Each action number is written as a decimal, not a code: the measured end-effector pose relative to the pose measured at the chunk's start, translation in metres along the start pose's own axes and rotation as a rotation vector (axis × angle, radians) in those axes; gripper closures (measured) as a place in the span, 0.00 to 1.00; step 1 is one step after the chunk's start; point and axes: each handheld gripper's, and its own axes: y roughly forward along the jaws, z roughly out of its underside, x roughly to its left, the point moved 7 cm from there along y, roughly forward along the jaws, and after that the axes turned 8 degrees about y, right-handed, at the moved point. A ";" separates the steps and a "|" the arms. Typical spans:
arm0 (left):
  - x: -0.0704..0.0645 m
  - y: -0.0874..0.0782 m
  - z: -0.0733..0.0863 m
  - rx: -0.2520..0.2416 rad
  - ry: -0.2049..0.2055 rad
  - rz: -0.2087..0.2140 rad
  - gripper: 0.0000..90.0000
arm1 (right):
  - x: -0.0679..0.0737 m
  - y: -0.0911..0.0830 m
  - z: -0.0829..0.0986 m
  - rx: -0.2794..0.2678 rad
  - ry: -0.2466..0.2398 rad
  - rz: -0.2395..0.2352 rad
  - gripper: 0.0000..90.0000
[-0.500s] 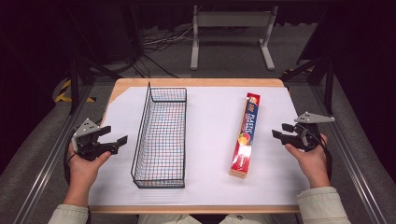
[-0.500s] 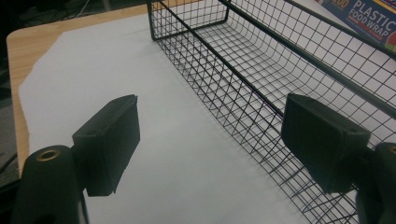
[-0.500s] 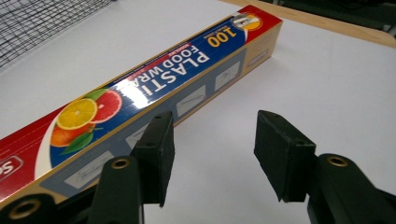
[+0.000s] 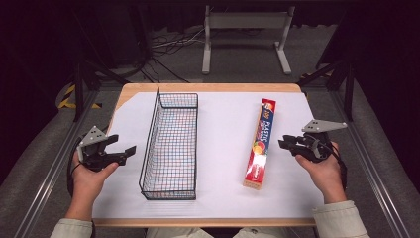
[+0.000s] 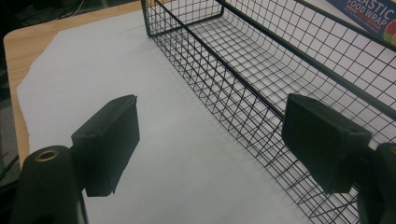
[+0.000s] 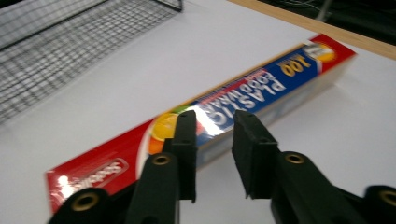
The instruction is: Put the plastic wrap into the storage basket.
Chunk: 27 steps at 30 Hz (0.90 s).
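Observation:
A long red and blue plastic food wrap box (image 4: 260,144) lies flat on the white sheet, right of centre. My right gripper (image 4: 283,143) is just to its right, level with its middle. In the right gripper view the box (image 6: 243,98) lies across just beyond my jaws. The right gripper (image 6: 212,140) is open by a narrow gap with nothing in it. A black wire basket (image 4: 168,144) stands left of centre and is empty. My left gripper (image 4: 124,151) hovers beside its left wall, wide open (image 5: 210,140), with the basket (image 5: 280,60) to its right.
The white sheet (image 4: 223,124) covers most of the wooden table (image 4: 208,88). A metal stand (image 4: 245,22) and cables lie on the floor beyond the far edge. Metal rails run along both sides of the table.
My right gripper has moved a little to the left, closer to the food wrap box. The left gripper has hardly moved.

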 end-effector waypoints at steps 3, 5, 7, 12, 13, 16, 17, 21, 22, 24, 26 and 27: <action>-0.001 -0.001 -0.001 -0.004 -0.007 0.004 0.22 | 0.012 0.001 -0.004 0.000 -0.019 -0.027 0.85; -0.001 -0.003 -0.002 -0.009 0.001 -0.003 0.22 | 0.025 0.003 -0.007 0.006 -0.037 -0.053 0.91; -0.002 -0.003 -0.003 -0.006 0.006 -0.003 0.22 | 0.037 0.004 -0.008 0.016 -0.063 -0.083 0.99; -0.004 -0.004 -0.003 0.008 0.008 -0.007 0.22 | 0.064 0.010 -0.010 0.044 -0.110 -0.156 1.00; -0.004 -0.004 -0.003 0.007 0.007 -0.008 0.22 | 0.068 0.010 -0.010 0.042 -0.116 -0.167 1.00; -0.003 -0.005 -0.004 0.003 0.009 -0.010 0.22 | 0.082 0.010 -0.012 0.041 -0.136 -0.186 1.00; -0.003 -0.005 -0.004 0.003 0.009 -0.010 0.22 | 0.082 0.010 -0.012 0.041 -0.136 -0.186 1.00; -0.004 -0.005 -0.005 0.000 0.007 -0.012 0.22 | 0.095 0.015 -0.011 0.059 -0.167 -0.209 1.00; -0.003 -0.005 -0.005 -0.001 0.010 -0.013 0.22 | 0.096 0.017 -0.011 0.064 -0.173 -0.212 1.00; -0.003 -0.006 -0.005 -0.002 0.010 -0.015 0.22 | 0.098 0.019 -0.010 0.070 -0.174 -0.216 1.00; -0.003 -0.006 -0.006 -0.003 0.003 -0.012 0.22 | 0.104 0.024 -0.009 0.079 -0.181 -0.231 1.00; -0.003 -0.007 -0.006 -0.001 0.007 -0.014 0.22 | 0.106 0.025 -0.008 0.078 -0.186 -0.238 1.00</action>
